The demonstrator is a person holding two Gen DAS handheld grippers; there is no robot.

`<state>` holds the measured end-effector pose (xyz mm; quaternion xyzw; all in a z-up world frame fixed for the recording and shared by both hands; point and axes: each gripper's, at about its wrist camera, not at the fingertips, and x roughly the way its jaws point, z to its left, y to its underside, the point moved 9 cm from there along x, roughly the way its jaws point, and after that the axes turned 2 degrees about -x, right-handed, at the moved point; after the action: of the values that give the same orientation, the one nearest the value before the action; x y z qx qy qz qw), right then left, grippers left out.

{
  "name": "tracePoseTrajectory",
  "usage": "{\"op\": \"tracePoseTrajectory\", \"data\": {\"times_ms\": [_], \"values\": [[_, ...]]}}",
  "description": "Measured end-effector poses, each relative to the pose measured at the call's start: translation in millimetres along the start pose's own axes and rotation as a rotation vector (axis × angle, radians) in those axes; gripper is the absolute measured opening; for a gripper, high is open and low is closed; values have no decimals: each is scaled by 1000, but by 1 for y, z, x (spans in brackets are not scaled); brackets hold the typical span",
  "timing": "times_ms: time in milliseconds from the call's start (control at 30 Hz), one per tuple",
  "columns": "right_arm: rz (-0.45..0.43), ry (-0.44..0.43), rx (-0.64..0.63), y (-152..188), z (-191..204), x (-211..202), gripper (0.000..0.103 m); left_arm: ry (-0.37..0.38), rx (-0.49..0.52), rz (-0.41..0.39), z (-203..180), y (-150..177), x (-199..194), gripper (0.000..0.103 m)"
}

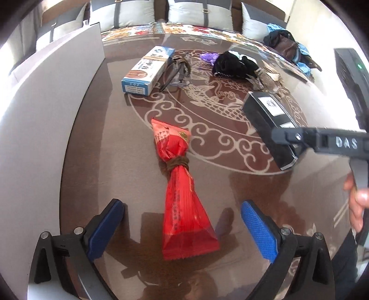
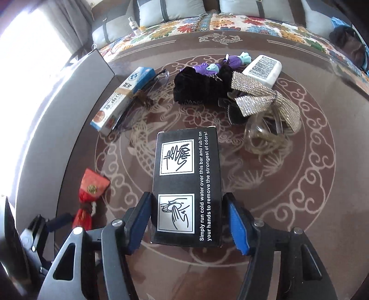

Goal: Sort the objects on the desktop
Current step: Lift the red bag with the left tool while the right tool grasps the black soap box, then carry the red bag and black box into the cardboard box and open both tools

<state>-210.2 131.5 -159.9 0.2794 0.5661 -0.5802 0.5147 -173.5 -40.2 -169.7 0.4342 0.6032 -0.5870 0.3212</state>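
Just right of the red packet (image 1: 182, 191), the right tongs (image 2: 186, 221) clamped the black box (image 2: 186, 184), best kept level, while the left tongs (image 1: 182, 228) stood apart astride that packet.

Glossy brown bench (image 2: 288, 184) with pale scrollwork and fish inlay — sofa (image 2: 230, 25) behind, floral cover, grey cushions (image 1: 129, 11). Bright daylight from curtained window (image 2: 34, 34) at left — glare across grey panel (image 1: 46, 103).
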Motion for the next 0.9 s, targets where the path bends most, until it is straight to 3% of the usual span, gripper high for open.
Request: {"op": "tracePoseTrajectory", "data": {"times_ms": [67, 133, 167, 200, 233, 267, 367, 500, 633, 733, 900], "values": [[27, 4, -13, 6, 0, 1, 67, -77, 21, 16, 0, -5, 6, 103], [30, 29, -44, 3, 3, 3, 68, -80, 33, 14, -1, -7, 8, 103], [36, 35, -62, 0, 7, 6, 69, -85, 31, -2, 0, -9, 6, 93], [51, 48, -83, -1, 11, 10, 69, -81, 35, -41, 0, -13, 0, 77], [63, 65, -109, -2, 15, 13, 68, -79, 38, -59, 1, -15, -5, 29], [65, 88, -138, -2, 17, 13, 61, -61, 26, -45, 3, -17, -5, 15], [54, 91, -147, 4, 17, 0, 60, -22, -11, -124, 7, -20, -27, 15], [20, 26, -107, 10, 19, -33, 59, 89, -76, -213, 5, -27, -72, 15], [-39, -39, -107, -10, 45, -70, 59, 147, -150, -296, 24, -35, -124, 15], [-94, -104, -147, -32, 93, -92, 59, 133, -210, -332, 67, -40, -155, 15], [-150, -247, -258, -59, 216, -105, 59, 9, -310, -345, 172, -32, -183, 15]]}}
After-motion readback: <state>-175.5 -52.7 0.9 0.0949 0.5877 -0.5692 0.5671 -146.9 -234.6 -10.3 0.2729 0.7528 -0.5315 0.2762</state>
